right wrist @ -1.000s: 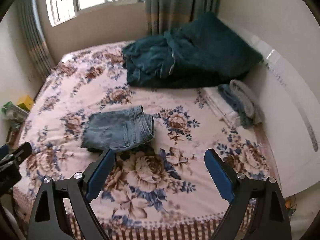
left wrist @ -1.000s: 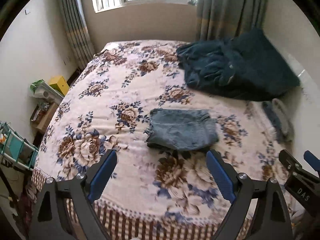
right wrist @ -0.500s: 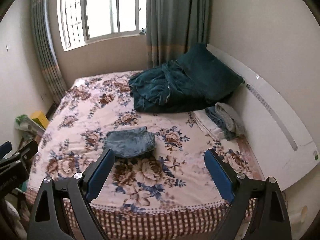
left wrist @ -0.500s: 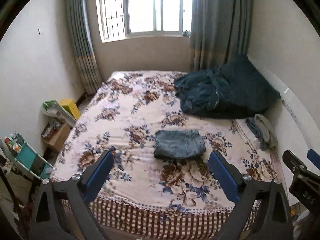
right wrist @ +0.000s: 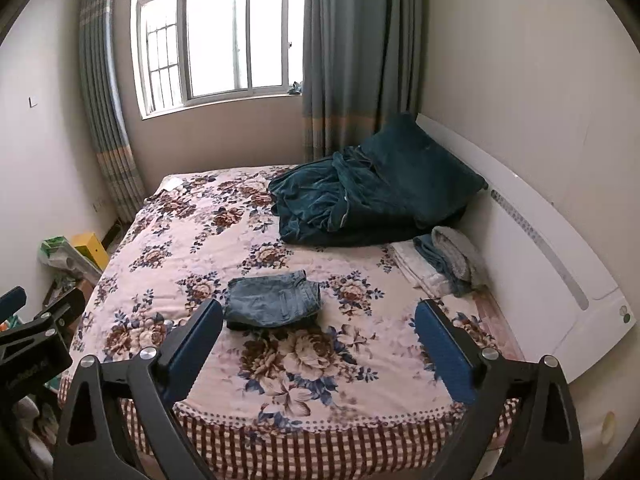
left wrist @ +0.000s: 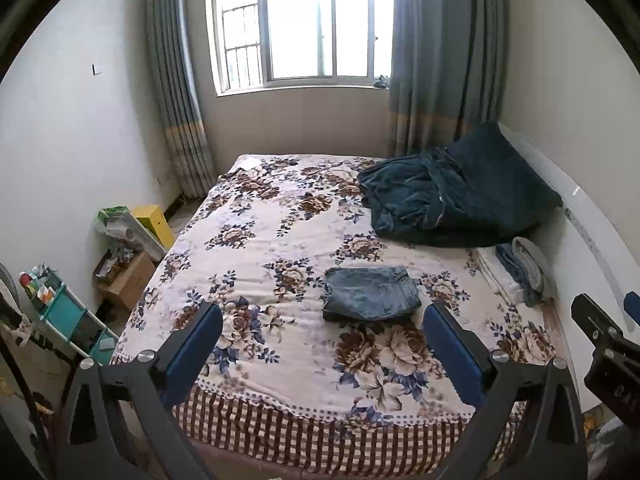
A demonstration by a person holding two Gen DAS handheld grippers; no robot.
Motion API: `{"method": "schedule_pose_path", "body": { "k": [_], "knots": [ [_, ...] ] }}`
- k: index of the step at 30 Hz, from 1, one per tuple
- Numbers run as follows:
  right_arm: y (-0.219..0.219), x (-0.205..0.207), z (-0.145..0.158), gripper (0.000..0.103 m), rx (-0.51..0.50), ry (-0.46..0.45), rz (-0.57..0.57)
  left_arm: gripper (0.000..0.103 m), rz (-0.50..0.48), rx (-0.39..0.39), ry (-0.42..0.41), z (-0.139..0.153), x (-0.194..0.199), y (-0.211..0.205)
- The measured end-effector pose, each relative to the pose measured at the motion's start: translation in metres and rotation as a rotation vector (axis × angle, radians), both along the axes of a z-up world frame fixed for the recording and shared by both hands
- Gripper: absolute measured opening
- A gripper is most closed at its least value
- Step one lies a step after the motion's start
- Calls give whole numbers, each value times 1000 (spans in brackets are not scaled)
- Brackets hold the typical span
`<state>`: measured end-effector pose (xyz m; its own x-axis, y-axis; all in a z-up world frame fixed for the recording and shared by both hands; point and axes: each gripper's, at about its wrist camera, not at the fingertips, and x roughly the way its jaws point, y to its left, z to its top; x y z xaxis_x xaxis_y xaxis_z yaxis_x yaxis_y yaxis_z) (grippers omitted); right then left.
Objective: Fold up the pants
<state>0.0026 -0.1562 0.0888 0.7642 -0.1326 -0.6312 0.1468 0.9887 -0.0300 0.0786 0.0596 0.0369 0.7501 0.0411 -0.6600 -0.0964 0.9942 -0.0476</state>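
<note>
The blue denim pants (left wrist: 370, 294) lie folded into a small flat rectangle on the floral bedspread (left wrist: 272, 240), near the bed's front. They also show in the right wrist view (right wrist: 274, 299). My left gripper (left wrist: 322, 350) is open and empty, held back off the bed's near edge. My right gripper (right wrist: 318, 346) is open and empty too, likewise back from the bed. Neither touches the pants.
A dark teal blanket and pillow (left wrist: 452, 196) lie at the head of the bed by the white headboard (right wrist: 540, 264). Folded towels (left wrist: 520, 272) sit beside it. Boxes (left wrist: 128, 276) and a teal rack (left wrist: 64, 316) stand on the floor at left. A curtained window (left wrist: 304, 28) is behind.
Both grippers have pulled back and up away from the bed, so the folded pants look smaller and farther off. The pants have not moved. Both grippers stay open.
</note>
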Motion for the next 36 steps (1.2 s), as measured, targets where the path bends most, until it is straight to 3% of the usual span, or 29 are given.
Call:
{"method": "schedule_pose_path", "body": {
  "k": [17,36],
  "knots": [
    [8,89,-74,100,-59,28,5,103,29,27,72,-63,49,-3],
    [7,113,-115,100,-44,89,15,103,15,22,114,-76,67,-1]
  ]
}}
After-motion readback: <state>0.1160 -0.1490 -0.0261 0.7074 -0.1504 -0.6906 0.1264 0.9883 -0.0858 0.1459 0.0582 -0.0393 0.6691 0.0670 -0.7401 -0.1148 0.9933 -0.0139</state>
